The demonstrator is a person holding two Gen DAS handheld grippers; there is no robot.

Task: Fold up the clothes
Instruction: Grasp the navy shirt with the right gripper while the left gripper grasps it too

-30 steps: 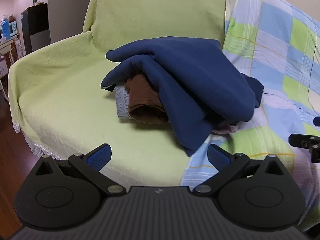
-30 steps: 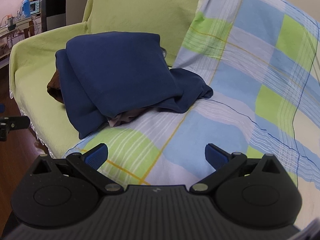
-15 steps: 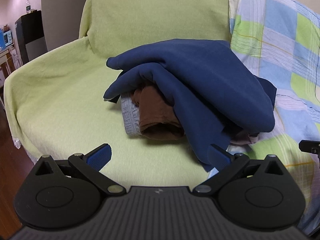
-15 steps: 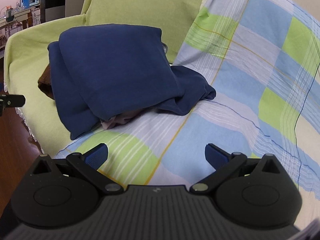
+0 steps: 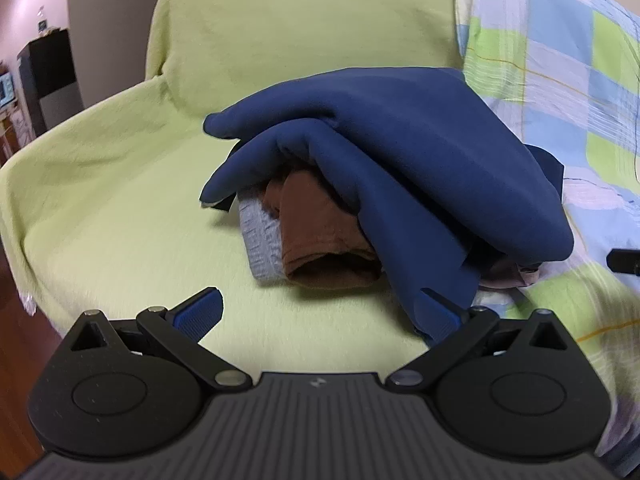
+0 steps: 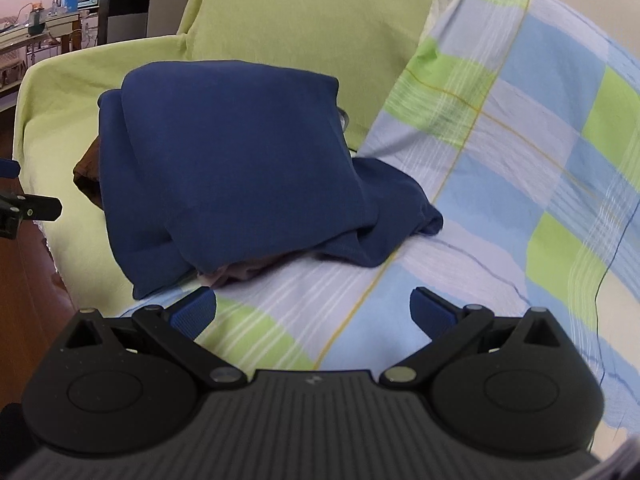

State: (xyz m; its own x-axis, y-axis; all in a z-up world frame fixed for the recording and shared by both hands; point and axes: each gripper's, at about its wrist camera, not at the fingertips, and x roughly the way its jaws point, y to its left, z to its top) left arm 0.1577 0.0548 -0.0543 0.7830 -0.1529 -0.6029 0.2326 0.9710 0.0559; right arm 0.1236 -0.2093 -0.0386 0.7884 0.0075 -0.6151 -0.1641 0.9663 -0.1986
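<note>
The sofa (image 5: 120, 220) carries the whole heap, and the navy garment (image 5: 420, 152) drapes over a brown piece (image 5: 320, 232), so it looks first to lift. Left gripper (image 5: 320, 312) and right gripper (image 6: 314, 308) hover spread wide, empty, near its front edge.

Green-covered sofa (image 5: 120, 216), checked sheet (image 6: 540, 128), black fridge (image 6: 126, 0).

Left gripper (image 5: 318, 312): jaws spread wide, nothing between the blue fingertips (image 5: 200, 310), body level and pointing forward; its tip also shows at the left edge of the right wrist view. Right gripper (image 6: 312, 308): jaws spread wide, nothing held, blue fingertips (image 6: 432, 308) pointing forward, body level; a black part of it shows at the right edge of the left wrist view.
</note>
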